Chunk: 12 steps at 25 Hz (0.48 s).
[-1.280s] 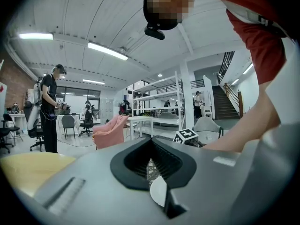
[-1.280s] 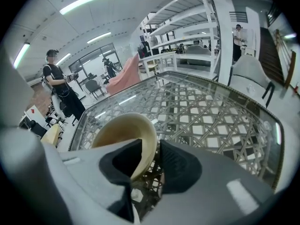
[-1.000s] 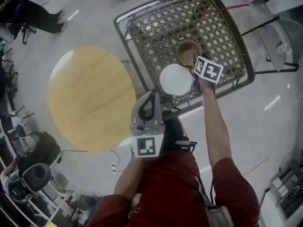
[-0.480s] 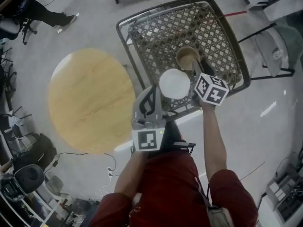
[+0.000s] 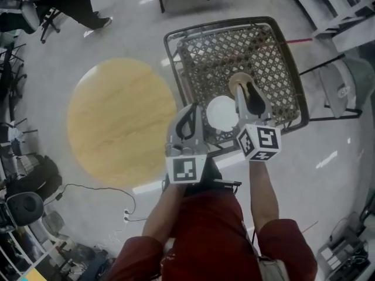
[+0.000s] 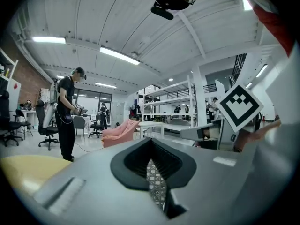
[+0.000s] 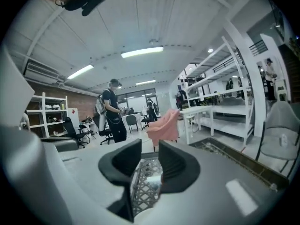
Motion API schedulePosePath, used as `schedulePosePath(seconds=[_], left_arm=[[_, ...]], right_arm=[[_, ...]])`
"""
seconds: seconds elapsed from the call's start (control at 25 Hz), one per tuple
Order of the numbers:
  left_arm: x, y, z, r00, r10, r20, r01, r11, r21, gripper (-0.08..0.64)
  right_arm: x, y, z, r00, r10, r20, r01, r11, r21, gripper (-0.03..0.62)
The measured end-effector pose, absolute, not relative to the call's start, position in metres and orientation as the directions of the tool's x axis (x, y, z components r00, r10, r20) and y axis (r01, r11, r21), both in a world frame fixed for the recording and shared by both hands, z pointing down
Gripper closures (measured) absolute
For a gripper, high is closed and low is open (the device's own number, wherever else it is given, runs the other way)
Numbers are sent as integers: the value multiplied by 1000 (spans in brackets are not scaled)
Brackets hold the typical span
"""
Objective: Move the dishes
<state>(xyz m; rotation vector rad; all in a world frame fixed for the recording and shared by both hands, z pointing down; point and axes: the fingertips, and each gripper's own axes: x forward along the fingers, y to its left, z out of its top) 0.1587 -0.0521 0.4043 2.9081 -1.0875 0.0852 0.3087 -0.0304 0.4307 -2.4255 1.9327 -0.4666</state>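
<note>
White plate (image 5: pixel 221 113) beside bowl (image 5: pixel 235 81) — lattice table (image 5: pixel 211 50) (metal).

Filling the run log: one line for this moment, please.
left gripper shut, empty | right gripper open, jaws just been closing, nothing between | white dish, brown bowl on lattice table

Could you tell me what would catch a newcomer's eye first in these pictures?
The round yellow table at the head view's left stands out first. Right of it, a dark lattice-top table carries a white dish near the person and a tan bowl just beyond it.
</note>
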Motion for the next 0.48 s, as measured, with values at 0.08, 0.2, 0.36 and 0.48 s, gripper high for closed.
schedulePosePath(seconds=[0.08, 0.2, 0.36, 0.48], left_arm=[[149, -58, 396, 734, -678, 41, -679, -734, 16, 553], [127, -67, 380, 694, -720, 16, -720, -694, 11, 553], [90, -78, 360, 627, -779, -15, -779, -627, -3, 553], [59, -85, 351, 571, -820, -27, -821, -571, -16, 554]], right_arm=[[296, -37, 420, 166, -966, 200, -965, -201, -168, 472], [272, -49, 398, 113, -982, 154, -981, -135, -139, 474], [233, -64, 367, 37, -994, 99, -995, -46, -93, 474], [204, -75, 354, -30, -997, 70, -996, 24, -81, 474]])
